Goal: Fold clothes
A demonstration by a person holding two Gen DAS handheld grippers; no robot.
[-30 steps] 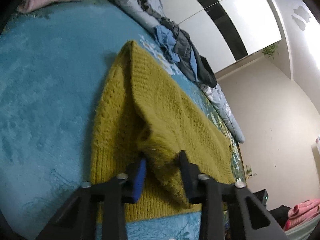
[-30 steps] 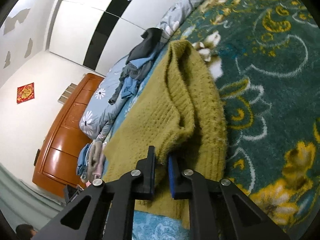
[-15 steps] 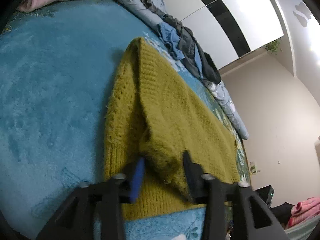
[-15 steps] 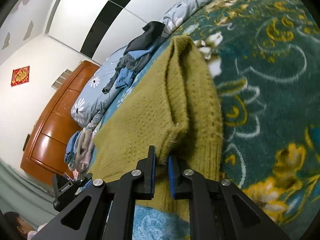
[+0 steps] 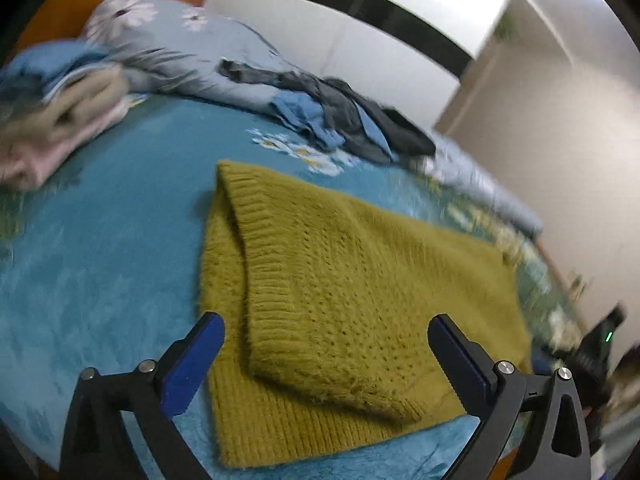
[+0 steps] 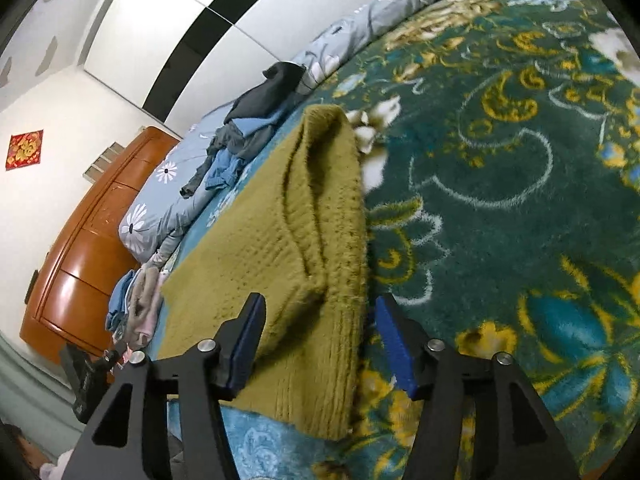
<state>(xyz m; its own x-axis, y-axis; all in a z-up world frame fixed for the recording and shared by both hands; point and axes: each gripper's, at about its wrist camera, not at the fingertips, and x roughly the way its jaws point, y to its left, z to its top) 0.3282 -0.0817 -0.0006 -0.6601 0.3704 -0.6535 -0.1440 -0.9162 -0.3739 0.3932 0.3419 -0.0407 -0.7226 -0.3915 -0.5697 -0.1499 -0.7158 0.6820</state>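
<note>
A mustard-yellow knitted sweater (image 5: 344,304) lies folded flat on the teal bedspread (image 5: 100,264). My left gripper (image 5: 326,344) hovers over its near edge with the jaws opening wide; the folded corner lies between the blue pads (image 5: 192,360) without touching them. In the right wrist view the same sweater (image 6: 280,248) runs away from me along its folded side. My right gripper (image 6: 320,334) straddles the near corner, its jaws opening, and the knit sits loose between the pads (image 6: 394,340).
A heap of unfolded dark and blue clothes (image 5: 340,120) lies on the grey flowered duvet (image 5: 168,52) at the far edge. A stack of folded pink and blue garments (image 5: 52,120) sits far left. The wooden headboard (image 6: 80,248) stands behind. The patterned blanket (image 6: 520,200) spreads to the right.
Both grippers have let go of the sweater's top layer, which now lies flat. The left gripper opened wide, lifted and rolled; the right jaws went from shut to partly open.
</note>
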